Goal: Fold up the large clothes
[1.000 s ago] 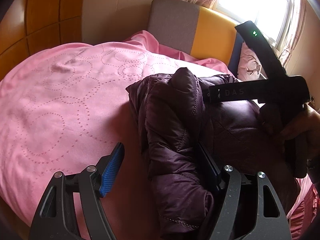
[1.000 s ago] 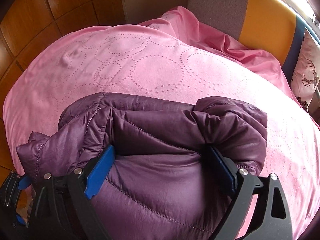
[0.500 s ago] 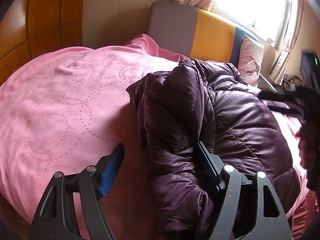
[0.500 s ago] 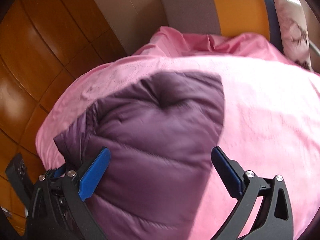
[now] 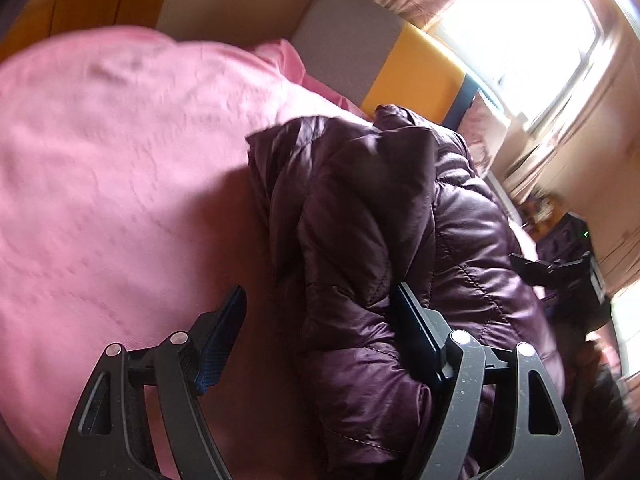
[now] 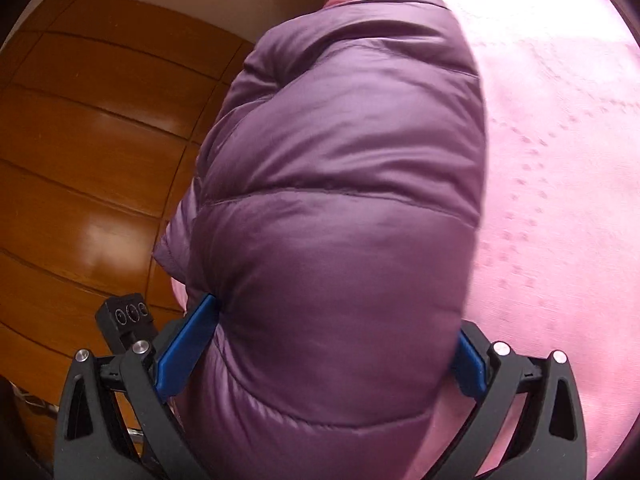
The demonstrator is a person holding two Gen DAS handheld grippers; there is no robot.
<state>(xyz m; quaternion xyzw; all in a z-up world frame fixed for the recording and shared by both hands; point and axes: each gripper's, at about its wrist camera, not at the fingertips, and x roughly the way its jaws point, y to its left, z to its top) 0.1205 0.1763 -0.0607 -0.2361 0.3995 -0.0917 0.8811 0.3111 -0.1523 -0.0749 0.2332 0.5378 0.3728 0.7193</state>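
Here, at left, pink bedspread (image 5: 120, 184) under the left gripper (image 5: 320, 332), jaws spread wide, nothing pinched: left pad over bare sheet, right pad against a fold of the purple puffer jacket (image 5: 380, 240) bunched on the bed. Farther right, headboard (image 5: 400, 68) and window (image 5: 528, 28). In the right wrist view, right gripper (image 6: 324, 344) straddling the jacket's bulk, both pads touching it; grip uncertain.
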